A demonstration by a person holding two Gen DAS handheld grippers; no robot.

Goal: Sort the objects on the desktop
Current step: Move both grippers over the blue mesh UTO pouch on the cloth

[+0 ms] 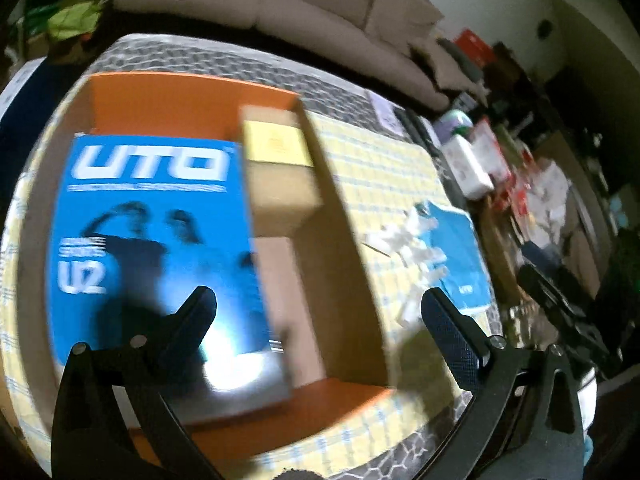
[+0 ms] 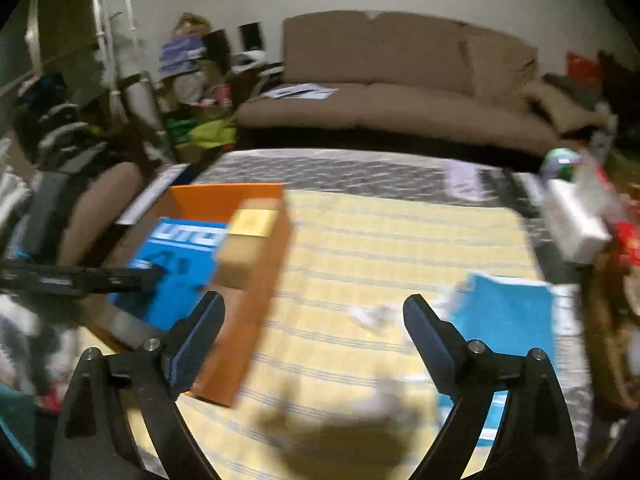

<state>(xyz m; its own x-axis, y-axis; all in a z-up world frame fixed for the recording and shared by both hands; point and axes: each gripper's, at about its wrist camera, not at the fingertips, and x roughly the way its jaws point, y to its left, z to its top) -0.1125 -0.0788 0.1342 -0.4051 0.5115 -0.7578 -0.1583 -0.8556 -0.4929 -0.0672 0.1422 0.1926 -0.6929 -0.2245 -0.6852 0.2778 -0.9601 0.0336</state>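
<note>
Beige sofa [image 2: 400, 92] along the far wall, beyond a table under a yellow checked cloth [image 2: 380, 240]. Orange open-topped box [image 1: 192, 96] on the cloth's left part, holding a big blue carton [image 1: 152, 240] lettered "UTO" and "U2" in white, lying flat, plus a small brown box with a yellow label [image 1: 276, 146] beside it. Blue packet [image 2: 508, 312] and crumpled white bits [image 1: 412, 240] right of the box. Left gripper [image 1: 320, 300] spread wide over the box, empty; right gripper [image 2: 314, 308] wide above the cloth, empty.
</note>
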